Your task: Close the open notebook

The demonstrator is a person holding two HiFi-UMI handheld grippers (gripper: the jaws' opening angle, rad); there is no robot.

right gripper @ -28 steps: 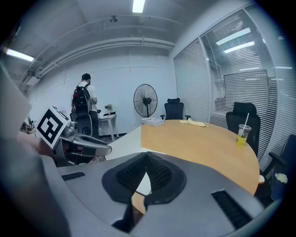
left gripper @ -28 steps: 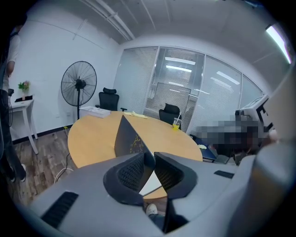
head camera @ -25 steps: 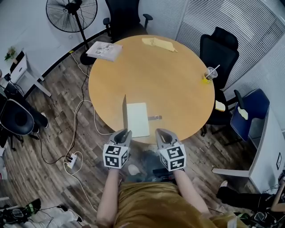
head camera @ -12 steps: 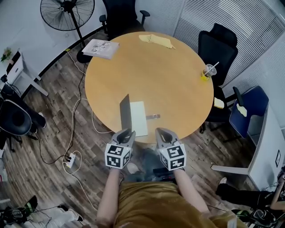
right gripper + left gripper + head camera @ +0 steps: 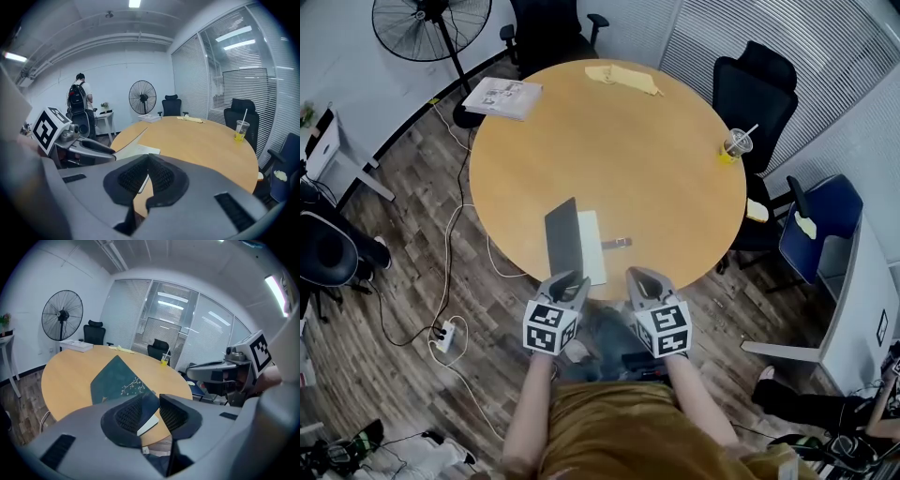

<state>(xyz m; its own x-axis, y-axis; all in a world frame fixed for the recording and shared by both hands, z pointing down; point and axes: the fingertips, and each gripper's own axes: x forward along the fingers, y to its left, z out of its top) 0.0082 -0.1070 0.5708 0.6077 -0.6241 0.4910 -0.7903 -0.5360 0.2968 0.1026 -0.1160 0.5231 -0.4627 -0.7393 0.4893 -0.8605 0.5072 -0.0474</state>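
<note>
Cover: the notebook's dark cover [image 5: 563,236] stood almost on edge along the left side of the white page [image 5: 593,251]. It has swung over and now leans across that page's left part, broad face showing.
White page: less of it shows, with only a strip right of the cover bare.
Left gripper [image 5: 567,278]: its jaws are opening, wider than before. The cover's near corner shows between them, unpressed.
</note>
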